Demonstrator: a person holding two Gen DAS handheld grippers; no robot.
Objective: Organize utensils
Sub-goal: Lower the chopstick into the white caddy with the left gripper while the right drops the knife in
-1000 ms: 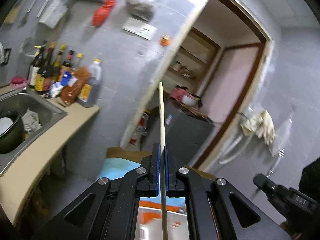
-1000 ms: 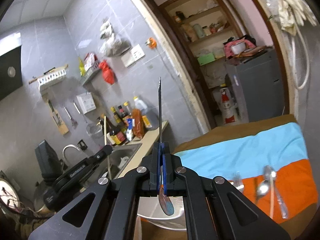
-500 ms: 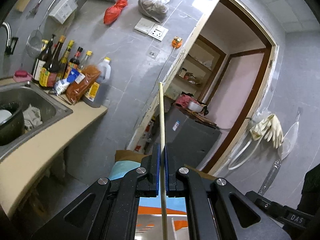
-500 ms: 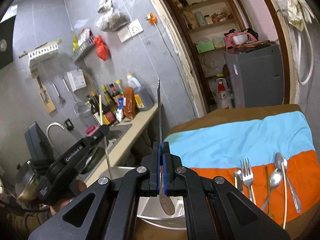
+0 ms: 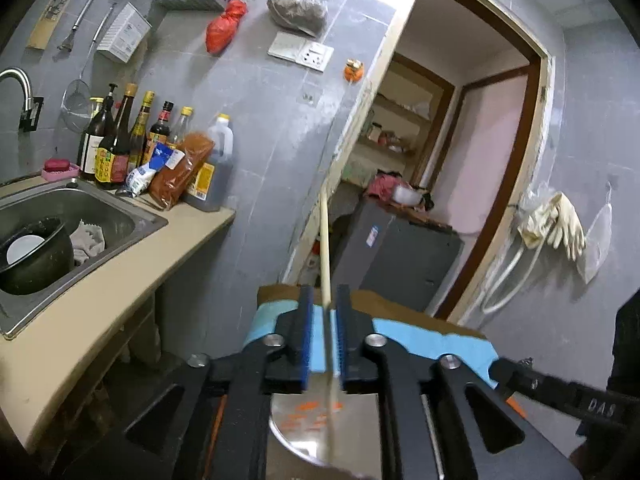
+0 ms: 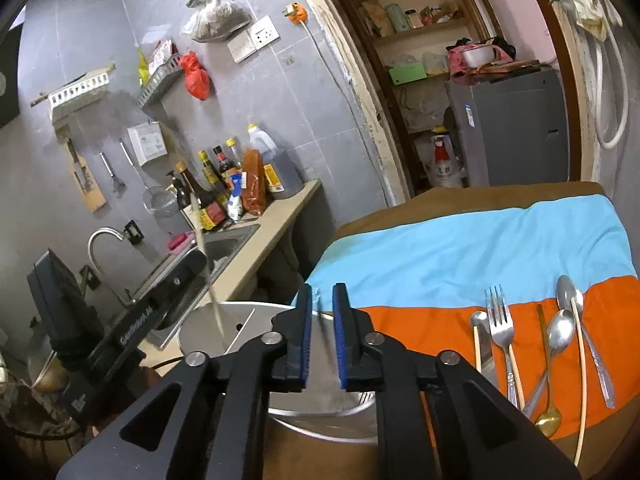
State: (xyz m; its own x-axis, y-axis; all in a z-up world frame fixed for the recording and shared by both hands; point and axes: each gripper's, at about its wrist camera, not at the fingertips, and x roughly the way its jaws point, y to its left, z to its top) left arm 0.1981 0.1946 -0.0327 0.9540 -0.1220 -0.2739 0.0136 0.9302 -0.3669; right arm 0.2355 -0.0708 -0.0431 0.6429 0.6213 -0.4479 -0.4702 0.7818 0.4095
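Note:
In the left wrist view my left gripper (image 5: 323, 312) hangs over a steel bowl (image 5: 360, 432). Its jaws are opening, and a pale chopstick (image 5: 325, 248) stands loose between the blue pads with its lower end in the bowl. The right wrist view has my right gripper (image 6: 322, 316) over the same bowl (image 6: 208, 320), its jaws also opening. Between them a blurred metal spoon (image 6: 323, 332) slips down, and the pads no longer press on it. At the left of that view the left gripper (image 6: 192, 258) shows with its chopstick (image 6: 208, 272).
A fork (image 6: 498, 320), spoons (image 6: 560, 328), a knife (image 6: 482, 344) and chopsticks (image 6: 582, 360) lie on the orange and blue cloth (image 6: 460, 248) over the table. To the left are a counter with a sink (image 5: 80, 208) and bottles (image 5: 116, 140). A doorway stands behind.
Both grippers have sunk toward the bowl. Their jaws, shut on the chopstick and the spoon before, have parted, and both utensils are sliding down.

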